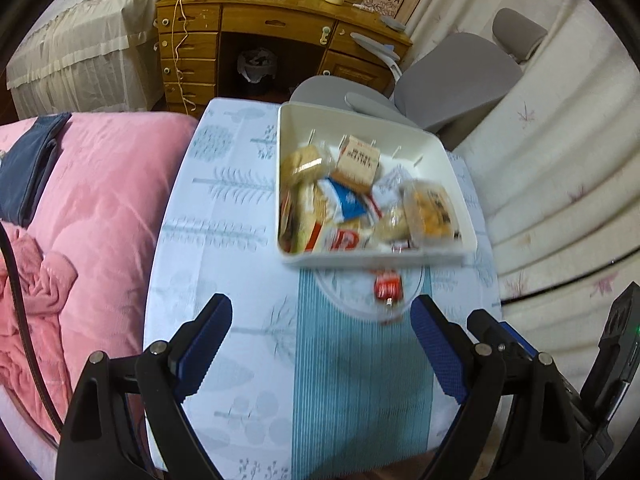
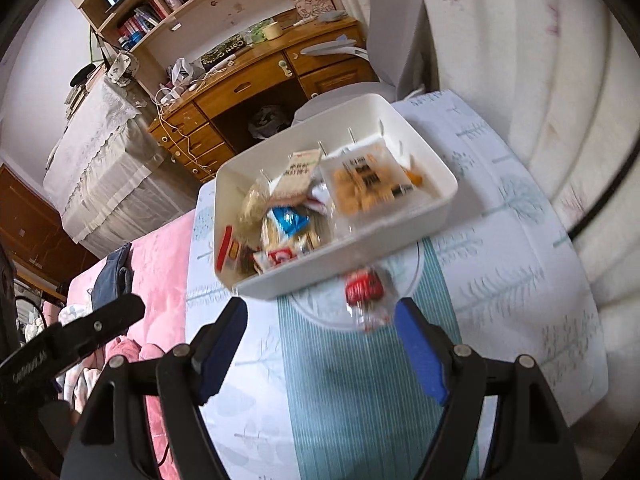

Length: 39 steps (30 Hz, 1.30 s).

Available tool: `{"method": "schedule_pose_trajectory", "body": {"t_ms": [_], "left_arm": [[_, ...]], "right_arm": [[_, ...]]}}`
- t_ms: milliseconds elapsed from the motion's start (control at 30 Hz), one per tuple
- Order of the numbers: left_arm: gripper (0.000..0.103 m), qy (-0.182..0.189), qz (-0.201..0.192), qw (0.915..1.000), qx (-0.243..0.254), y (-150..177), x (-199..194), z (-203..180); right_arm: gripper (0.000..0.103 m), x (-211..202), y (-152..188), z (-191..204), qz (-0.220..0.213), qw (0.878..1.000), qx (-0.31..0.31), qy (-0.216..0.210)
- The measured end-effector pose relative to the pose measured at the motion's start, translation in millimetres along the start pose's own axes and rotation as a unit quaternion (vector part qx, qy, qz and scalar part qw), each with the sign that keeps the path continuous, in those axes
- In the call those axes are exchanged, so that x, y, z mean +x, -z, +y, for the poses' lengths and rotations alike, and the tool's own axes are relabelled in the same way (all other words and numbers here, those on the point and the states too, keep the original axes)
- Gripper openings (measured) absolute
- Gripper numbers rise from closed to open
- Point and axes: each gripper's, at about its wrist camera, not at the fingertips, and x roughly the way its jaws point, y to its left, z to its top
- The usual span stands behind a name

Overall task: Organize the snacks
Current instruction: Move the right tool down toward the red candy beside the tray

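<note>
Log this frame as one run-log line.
left gripper: open, empty | right gripper: open, empty | white plastic bin: full of snacks | red-wrapped candy: outside bin, on clear round plate

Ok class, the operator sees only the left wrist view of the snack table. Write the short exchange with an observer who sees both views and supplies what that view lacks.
Operator: I see only a sliver of the right tool. How are its jaws?
Observer: The right tool is open, with nothing between its pads.
Operator: What is above the wooden desk? My view cuts off there.
Observer: A bookshelf rises over it, with rows of books.
</note>
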Motion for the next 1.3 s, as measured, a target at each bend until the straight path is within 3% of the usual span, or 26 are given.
{"method": "schedule_pose_trajectory", "body": {"t_ms": [233,433,700,900,1300], "left_arm": [[0.09,-0.012,0.005,0.9999,0.006,41,-4,7],[0.09,-0.022,0.014,0.9997,-0.001,56,10,5],[0.09,-0.04,0.014,0.9988,-0.025,61,35,0],[0.09,-0.081,0.009,0.9958,-0.042,60,54,-7],[0.09,-0.122,0.052,0.9864,-0.097,70,101,-9]], "right_arm": [[0.077,-6,42,-11,0.008,1.0,0.009,0.013],[0.077,2,58,-27,0.01,1.0,0.009,0.02],[0.077,23,53,-48,-0.007,1.0,-0.027,0.003],[0.077,51,41,-53,-0.004,0.998,-0.066,-0.005],[0.077,135,22,-54,0.056,0.987,-0.154,0.003]]}}
